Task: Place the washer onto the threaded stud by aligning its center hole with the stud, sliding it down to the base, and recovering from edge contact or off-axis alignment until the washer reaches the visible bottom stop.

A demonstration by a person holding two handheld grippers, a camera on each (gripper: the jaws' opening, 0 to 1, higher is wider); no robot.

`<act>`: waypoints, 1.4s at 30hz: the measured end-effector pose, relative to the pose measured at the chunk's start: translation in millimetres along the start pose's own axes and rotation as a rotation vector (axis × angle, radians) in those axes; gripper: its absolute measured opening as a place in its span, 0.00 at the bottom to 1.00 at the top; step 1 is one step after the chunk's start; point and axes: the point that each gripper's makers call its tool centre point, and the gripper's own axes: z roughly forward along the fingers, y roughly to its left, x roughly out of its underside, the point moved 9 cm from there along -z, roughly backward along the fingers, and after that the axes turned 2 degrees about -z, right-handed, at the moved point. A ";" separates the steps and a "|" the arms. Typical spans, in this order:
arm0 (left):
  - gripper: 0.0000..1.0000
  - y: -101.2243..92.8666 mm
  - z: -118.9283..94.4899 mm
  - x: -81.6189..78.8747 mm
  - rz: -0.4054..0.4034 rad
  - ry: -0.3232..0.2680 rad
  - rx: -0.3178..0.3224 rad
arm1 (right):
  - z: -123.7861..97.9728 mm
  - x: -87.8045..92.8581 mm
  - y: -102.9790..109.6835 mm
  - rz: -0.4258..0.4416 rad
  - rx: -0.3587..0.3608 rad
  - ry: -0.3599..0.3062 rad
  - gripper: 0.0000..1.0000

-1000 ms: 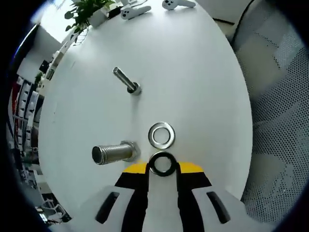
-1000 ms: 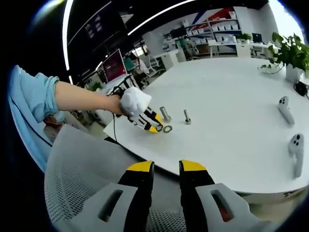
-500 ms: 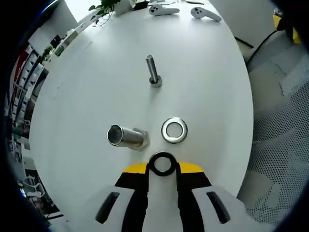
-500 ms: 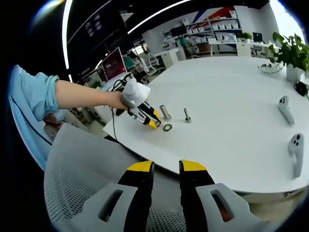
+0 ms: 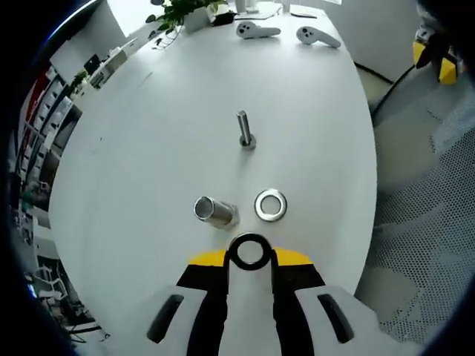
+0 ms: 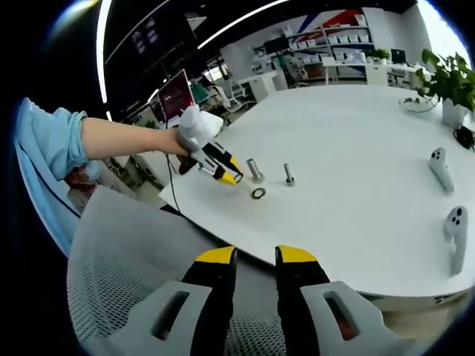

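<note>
Left hand-held gripper [image 5: 250, 256] clenched on dark washer [image 5: 249, 251], lower centre; best centred over thick stud [image 5: 215, 211], kept level, then lowered.

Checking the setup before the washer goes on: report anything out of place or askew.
Nothing stands out. The left gripper holds a dark washer; a second washer lies flat on the table beside the thick stud. The thin bolt stands upright.

Two flat steel ring washers: one gripped at the claw tips [image 5: 249, 252], one beyond [image 5: 270, 205]. Two upright steel threaded studs: thick [image 5: 215, 211], thin [image 5: 245, 132]. Two white handheld controllers [image 5: 257, 30] [image 5: 318, 35] far ahead.
</note>
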 end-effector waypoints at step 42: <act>0.20 25.1 -58.4 -28.0 -0.060 -0.079 -0.074 | -1.7 1.0 -0.3 0.010 -0.006 -0.010 0.23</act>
